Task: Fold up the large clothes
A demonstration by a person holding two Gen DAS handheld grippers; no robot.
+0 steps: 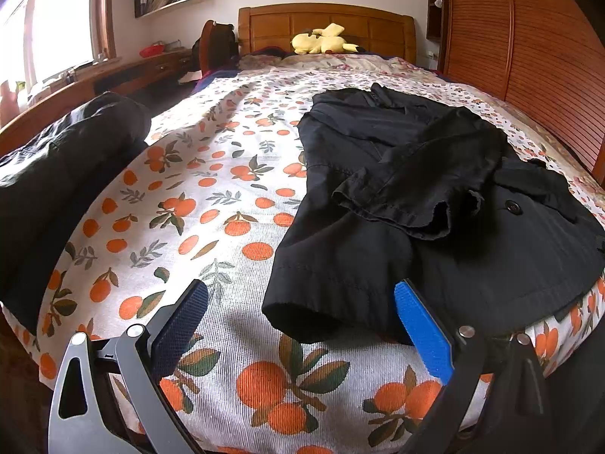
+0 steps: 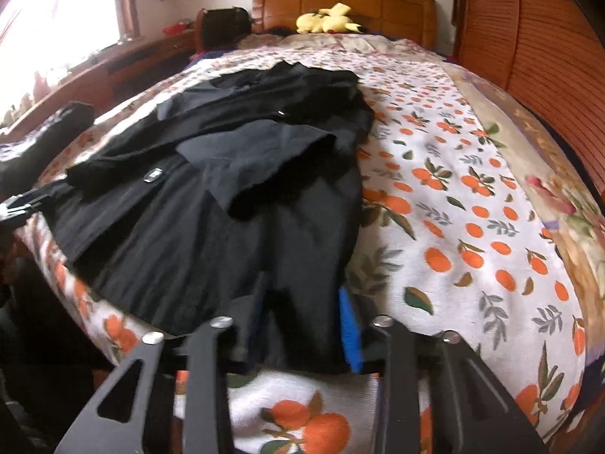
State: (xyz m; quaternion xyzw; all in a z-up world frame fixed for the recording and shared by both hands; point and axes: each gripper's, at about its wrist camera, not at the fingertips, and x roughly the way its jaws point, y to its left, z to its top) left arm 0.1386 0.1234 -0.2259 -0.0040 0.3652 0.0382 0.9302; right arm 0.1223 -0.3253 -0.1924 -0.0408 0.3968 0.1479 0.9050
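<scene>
Left gripper (image 1: 298, 321) hovers low, spread, beside black coat (image 1: 435, 196).

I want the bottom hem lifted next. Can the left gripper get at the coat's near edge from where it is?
Probably yes. The left gripper is open, and the black coat has its near hem lying between the fingers on the bedspread, with nothing in front of it.

Yellow plush toy (image 1: 320, 39) lies against the wooden headboard (image 1: 264, 26).
</scene>
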